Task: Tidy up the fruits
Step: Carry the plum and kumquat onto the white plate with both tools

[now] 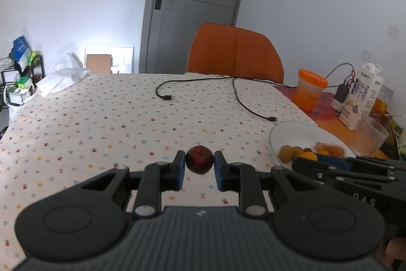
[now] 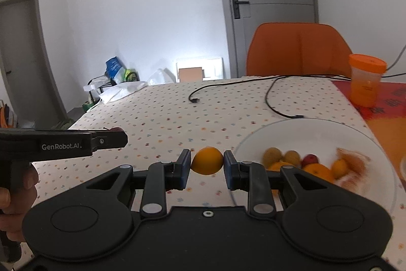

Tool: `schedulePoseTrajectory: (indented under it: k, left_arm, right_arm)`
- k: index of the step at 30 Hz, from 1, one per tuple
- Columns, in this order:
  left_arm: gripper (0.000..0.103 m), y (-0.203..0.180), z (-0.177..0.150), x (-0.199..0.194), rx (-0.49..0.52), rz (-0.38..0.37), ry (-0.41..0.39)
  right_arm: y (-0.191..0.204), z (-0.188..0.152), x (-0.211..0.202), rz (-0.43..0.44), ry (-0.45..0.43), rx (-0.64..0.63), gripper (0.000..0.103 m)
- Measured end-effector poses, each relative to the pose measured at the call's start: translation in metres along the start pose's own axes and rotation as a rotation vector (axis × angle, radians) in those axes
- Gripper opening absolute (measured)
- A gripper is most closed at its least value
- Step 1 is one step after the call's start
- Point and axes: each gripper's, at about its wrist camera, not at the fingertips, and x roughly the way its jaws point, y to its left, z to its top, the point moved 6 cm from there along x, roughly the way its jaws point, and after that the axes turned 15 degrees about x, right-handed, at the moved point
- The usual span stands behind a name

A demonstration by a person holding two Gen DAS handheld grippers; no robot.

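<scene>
My left gripper is clamped on a dark red fruit, its blue pads touching both sides, above the worktop. My right gripper grasps an orange fruit the same way, just left of the plate rim.

In the right view the plate sits at 3 o'clock and holds two yellow-green fruits, a small red one and several oranges; my gripper's linkage hides part of them, and the piece at the plate's right is motion-blurred, so I can't tell what it is.

My left gripper shows at 9 o'clock there, its body covering nearly all of the red fruit. In the left view my right gripper cuts off the plate's near edge.

A black cable lies at 12 o'clock.
</scene>
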Motion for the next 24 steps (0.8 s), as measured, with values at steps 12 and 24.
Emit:
schedulePoseTrajectory:
  k: [12,24]
  left_arm:
    - [0.022,-0.035,0.002,0.007,0.053,-0.034,0.008]
    - [0.022,-0.061,0.008,0.020,0.091,-0.070,0.011]
  right_arm:
    - [-0.034,-0.005,-0.024,-0.041,-0.041,0.060,0.026]
    - [-0.066,-0.007,-0.036,-0.086,-0.068,0.109,0.026]
